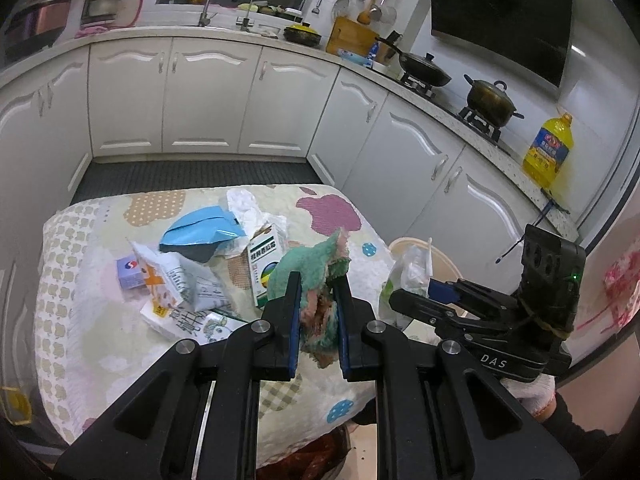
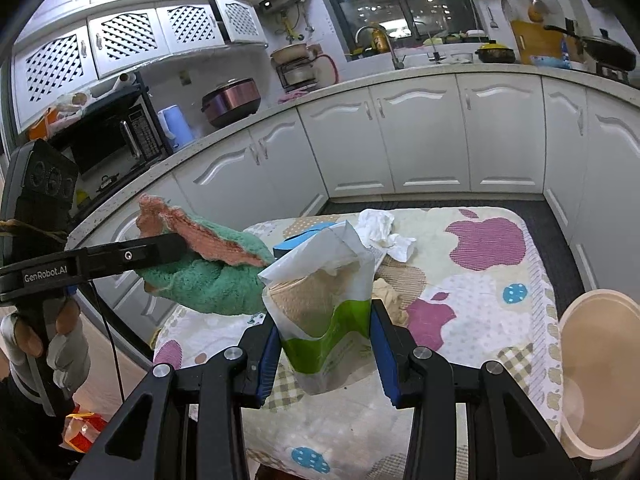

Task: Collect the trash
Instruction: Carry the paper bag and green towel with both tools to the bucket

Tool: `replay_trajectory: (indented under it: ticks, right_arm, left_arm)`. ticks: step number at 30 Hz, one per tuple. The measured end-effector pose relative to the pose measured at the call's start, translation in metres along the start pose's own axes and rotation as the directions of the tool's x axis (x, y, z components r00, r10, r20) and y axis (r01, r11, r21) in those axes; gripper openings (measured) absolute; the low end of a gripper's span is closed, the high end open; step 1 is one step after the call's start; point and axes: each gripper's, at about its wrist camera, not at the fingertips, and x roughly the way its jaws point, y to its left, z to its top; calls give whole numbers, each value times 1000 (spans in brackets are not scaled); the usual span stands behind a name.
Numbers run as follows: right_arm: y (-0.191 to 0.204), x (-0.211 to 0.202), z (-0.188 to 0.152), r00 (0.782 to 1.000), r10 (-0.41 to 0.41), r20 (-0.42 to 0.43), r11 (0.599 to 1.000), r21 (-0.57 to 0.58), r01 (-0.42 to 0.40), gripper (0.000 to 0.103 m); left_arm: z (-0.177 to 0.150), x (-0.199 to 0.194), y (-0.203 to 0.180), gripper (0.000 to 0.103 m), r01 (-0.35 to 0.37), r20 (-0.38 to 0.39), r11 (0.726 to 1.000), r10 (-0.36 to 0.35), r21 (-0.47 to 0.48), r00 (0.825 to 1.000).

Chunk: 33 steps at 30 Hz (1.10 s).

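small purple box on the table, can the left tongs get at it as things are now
Probably not yet. The left tongs are shut on a green and pink cloth, so they have no free grip. The small purple box itself lies uncovered at the near-left edge of the trash pile, so the way looks clear once the cloth is dropped.

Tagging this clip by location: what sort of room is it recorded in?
A home kitchen, almost certainly: a gas stove with a lidded pot, a sink faucet under the window, a microwave on the counter, and white base cabinets all round.
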Motion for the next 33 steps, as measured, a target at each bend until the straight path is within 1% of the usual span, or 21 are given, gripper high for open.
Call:
replay_trajectory:
  ticks: [12, 24, 30, 33]
  right_arm:
    - [-16, -12, 2, 999, -35, 19, 999, 22, 34, 40]
    - [-49, -33, 2, 991, -127, 38, 990, 70, 124, 40]
    - [-75, -53, 4, 976, -210, 54, 974, 101, 204, 40]
    - [-98, -66, 0, 959, -278, 52, 954, 131, 269, 40]
  left_arm:
    - [11, 19, -18, 12, 29, -14, 999, -29, 36, 999]
    - [28, 52, -49, 12, 92, -49, 993, -89, 75, 995]
    - [37, 79, -75, 12, 150, -76, 984, -143, 97, 987]
    - [40, 101, -95, 12, 186, -104, 977, -175, 104, 979]
